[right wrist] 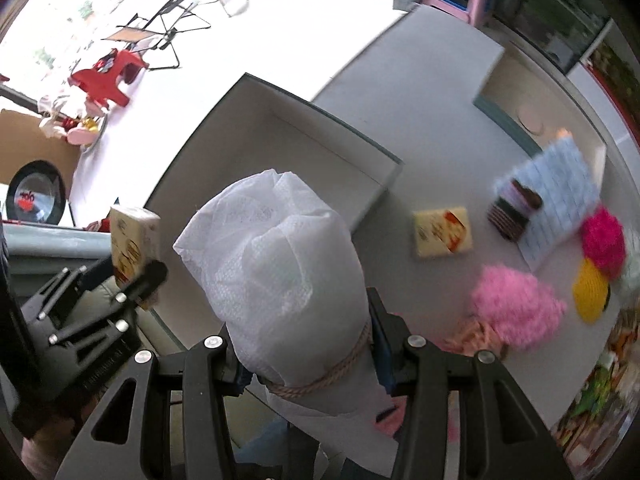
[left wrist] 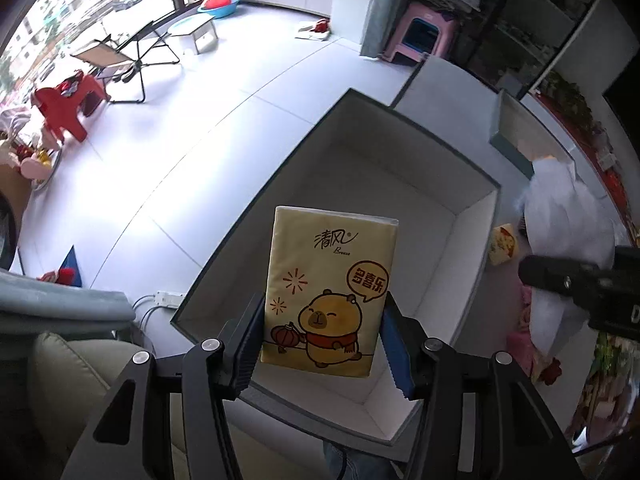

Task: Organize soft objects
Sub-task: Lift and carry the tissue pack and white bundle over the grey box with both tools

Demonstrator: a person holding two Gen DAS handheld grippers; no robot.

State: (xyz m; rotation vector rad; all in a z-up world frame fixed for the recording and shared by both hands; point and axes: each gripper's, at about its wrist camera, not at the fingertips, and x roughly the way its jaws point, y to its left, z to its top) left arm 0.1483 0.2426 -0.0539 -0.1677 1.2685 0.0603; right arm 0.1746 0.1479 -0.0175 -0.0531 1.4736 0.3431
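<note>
Left gripper (left wrist: 324, 338), seen from its own wrist camera: both blue-padded fingers (left wrist: 394, 346) press the long edges of a yellow tissue packet (left wrist: 330, 292), which stands upright between them, its printed cartoon face toward the lens. Directly beyond and below the packet lies the open box (left wrist: 472, 240), dark-rimmed with pale inner walls; no contents show in its visible interior. To the right of these tongs, past the box wall, a second yellow packet (left wrist: 502, 245) lies on the white table (left wrist: 448, 80), and the right gripper's dark body enters at the frame edge. Right gripper (right wrist: 306, 350), from its own wrist camera: the jaws are closed narrowly on the tied neck of a white fabric pouch (right wrist: 276, 252), bound with a pinkish cord (right wrist: 340, 368); the full end of the pouch rises ahead of the fingers and hides part of the box. To the left of these tongs the left gripper appears with its packet, held over the box's near corner. To the right, well apart from the jaws, the table carries the flat yellow packet, a pale blue quilted item (right wrist: 560, 204) with a dark striped piece (right wrist: 512, 212) against it, a pink fluffy item (right wrist: 516, 312), a magenta one (right wrist: 604, 240) and a yellow one (right wrist: 590, 290); these are blurred.
</note>
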